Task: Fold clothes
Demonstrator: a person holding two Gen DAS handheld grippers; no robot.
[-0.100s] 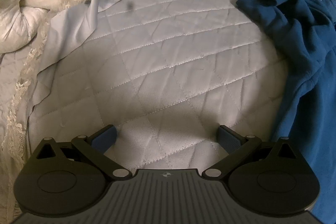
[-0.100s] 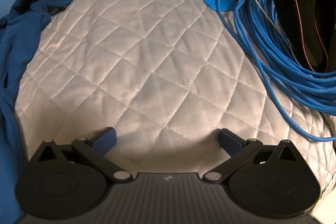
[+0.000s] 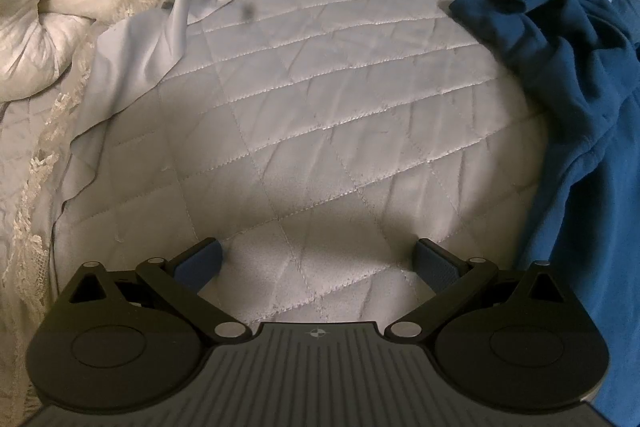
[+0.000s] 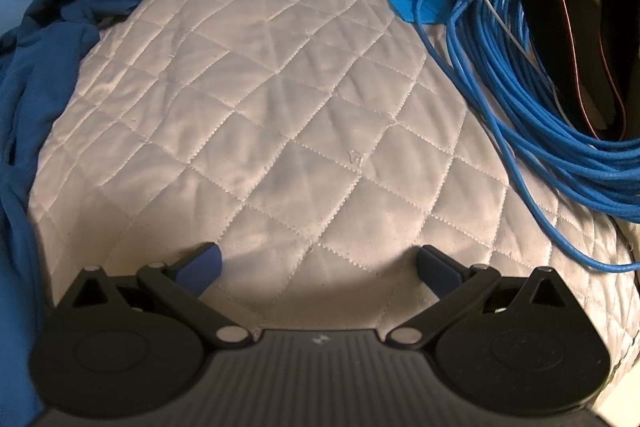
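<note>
Garment (image 3: 576, 75) of dark blue cloth lies crumpled in a heap on the quilt (image 3: 320, 107), its folds bunched and one end trailing off toward the near edge. In the left view it sits at the right side of the quilt; in the right view the same garment (image 4: 44, 59) sits at the left side, so it lies between the two tools. Left gripper (image 3: 319, 263) hangs over bare quilt with its jaws spread wide, nothing between them and nothing touched. Right gripper (image 4: 319, 265) stands likewise, jaws wide apart, over bare quilt (image 4: 280, 107) and holding nothing. Blue cable (image 4: 532, 115) lies coiled at the quilt's right side.
</note>
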